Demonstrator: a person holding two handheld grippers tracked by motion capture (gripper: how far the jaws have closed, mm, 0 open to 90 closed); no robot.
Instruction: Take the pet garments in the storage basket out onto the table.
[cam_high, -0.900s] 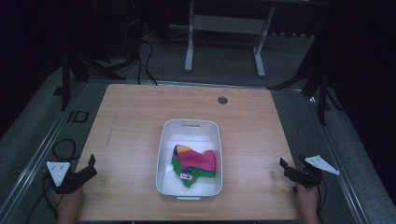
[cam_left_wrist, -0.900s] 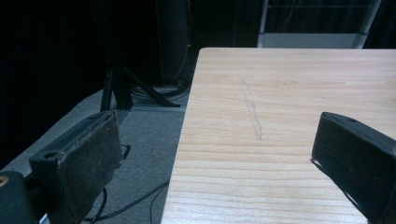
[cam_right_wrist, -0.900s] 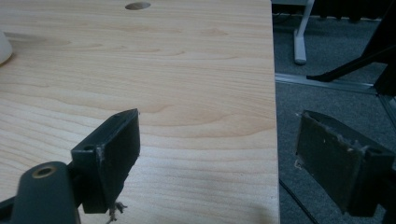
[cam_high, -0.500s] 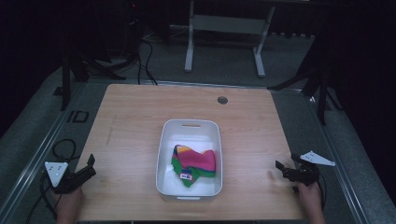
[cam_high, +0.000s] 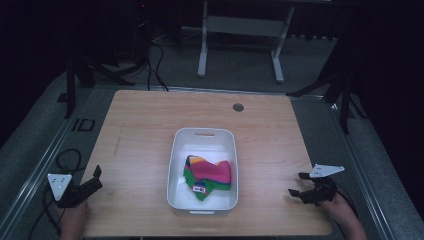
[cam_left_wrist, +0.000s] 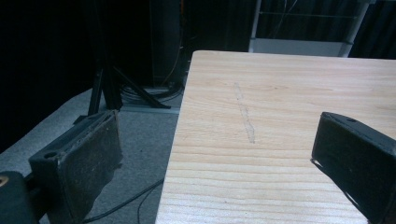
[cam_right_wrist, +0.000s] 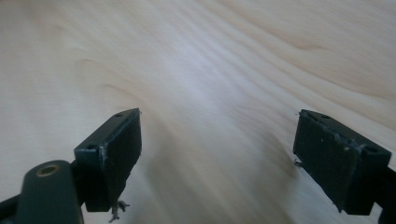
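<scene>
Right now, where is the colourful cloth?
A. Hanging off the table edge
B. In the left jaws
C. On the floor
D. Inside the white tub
D: the cloth lies bunched inside the tub in the middle of the table, while the left gripper and the right gripper stand open at the near corners, apart from it.
</scene>
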